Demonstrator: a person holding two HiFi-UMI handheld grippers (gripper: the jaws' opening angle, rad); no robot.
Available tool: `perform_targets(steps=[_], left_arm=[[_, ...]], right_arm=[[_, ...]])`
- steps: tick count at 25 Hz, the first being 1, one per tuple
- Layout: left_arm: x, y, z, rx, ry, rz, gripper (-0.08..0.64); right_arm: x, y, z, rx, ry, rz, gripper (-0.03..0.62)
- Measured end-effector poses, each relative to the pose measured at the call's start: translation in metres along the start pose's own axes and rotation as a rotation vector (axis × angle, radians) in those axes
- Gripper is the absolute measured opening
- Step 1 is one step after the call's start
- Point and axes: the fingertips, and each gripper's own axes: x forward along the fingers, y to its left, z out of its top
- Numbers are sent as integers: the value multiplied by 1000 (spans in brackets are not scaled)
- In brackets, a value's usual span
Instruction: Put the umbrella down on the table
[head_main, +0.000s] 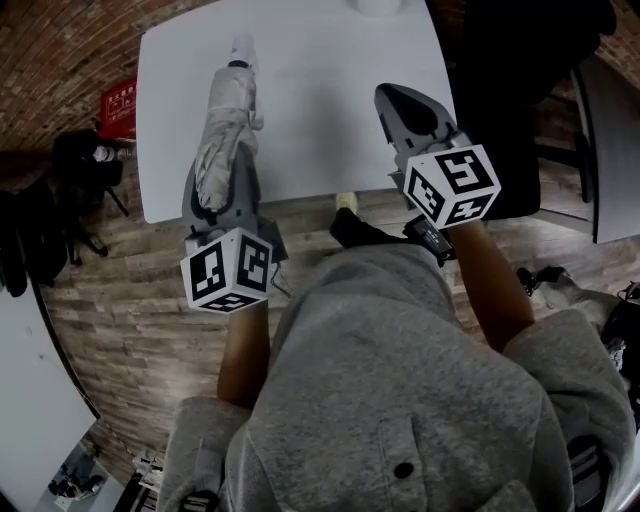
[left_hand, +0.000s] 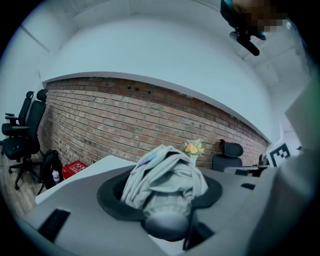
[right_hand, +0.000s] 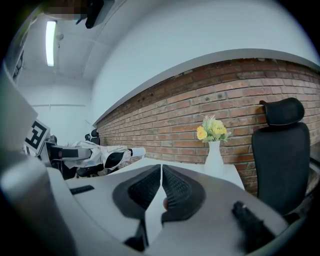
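A folded pale grey umbrella (head_main: 226, 130) lies lengthwise in my left gripper (head_main: 221, 170), which is shut on it over the near left part of the white table (head_main: 320, 60). Its white tip (head_main: 242, 46) points toward the table's far side. In the left gripper view the bundled umbrella (left_hand: 164, 180) fills the space between the dark jaws. My right gripper (head_main: 412, 112) hovers over the table's near right edge, shut and holding nothing. From the right gripper view, the pads (right_hand: 172, 186) meet with nothing between them, and the umbrella (right_hand: 95, 153) shows at the left.
A white vase of yellow flowers (right_hand: 214, 145) stands at the table's far edge. A black office chair (right_hand: 280, 150) is to the right of the table, another chair (left_hand: 20, 135) and a red box (head_main: 118, 104) to the left. A brick wall runs behind.
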Motion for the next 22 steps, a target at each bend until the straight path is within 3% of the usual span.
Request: perform_targets(steps=[10, 22], left_arm=[[38, -3, 16, 16, 3, 34, 236], [71, -6, -2, -1, 56, 16, 236]], right_arm=[[32, -29, 13, 37, -15, 29, 25], [56, -39, 8, 43, 8, 48, 25]])
